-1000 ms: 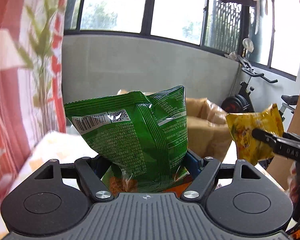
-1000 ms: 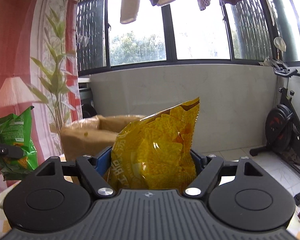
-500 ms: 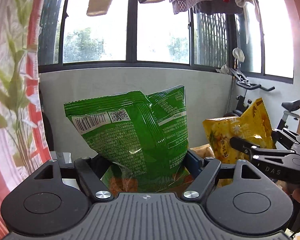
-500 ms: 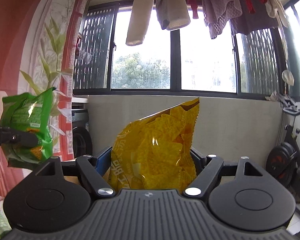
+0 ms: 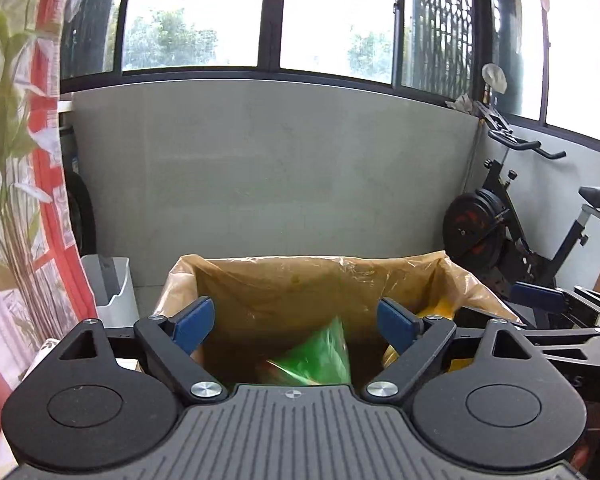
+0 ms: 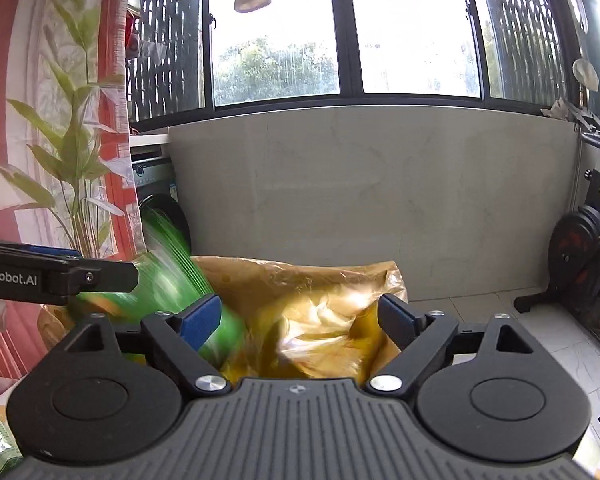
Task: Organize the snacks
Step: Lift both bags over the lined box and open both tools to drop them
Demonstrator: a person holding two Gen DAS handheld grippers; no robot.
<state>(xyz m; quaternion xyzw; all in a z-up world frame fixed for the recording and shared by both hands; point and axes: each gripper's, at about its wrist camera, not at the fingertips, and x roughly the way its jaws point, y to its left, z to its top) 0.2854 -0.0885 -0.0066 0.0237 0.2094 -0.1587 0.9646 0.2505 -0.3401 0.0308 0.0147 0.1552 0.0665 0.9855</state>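
Under the grey windowed wall, we drop snacks into the box lined with tan plastic (image 5: 320, 280). Our left tool (image 5: 296, 320) and right tool (image 6: 300, 318) are opening, pads clear; the green crinkly snack bag (image 5: 312, 360) and yellow chip bag (image 6: 320, 340) fall inside. Next we pull back for more.

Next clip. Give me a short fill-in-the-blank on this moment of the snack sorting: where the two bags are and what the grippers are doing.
1. The green snack bag is dropping, motion-blurred, into the box lined with ____ plastic.
2. The left gripper has its jaws opening, with ____ pressed between its blue fingers.
3. Below the right gripper, the bag falling into the box is ____ in colour.
4. Against the wall at the right stands an exercise ____.

Missing words: brown; nothing; yellow; bike
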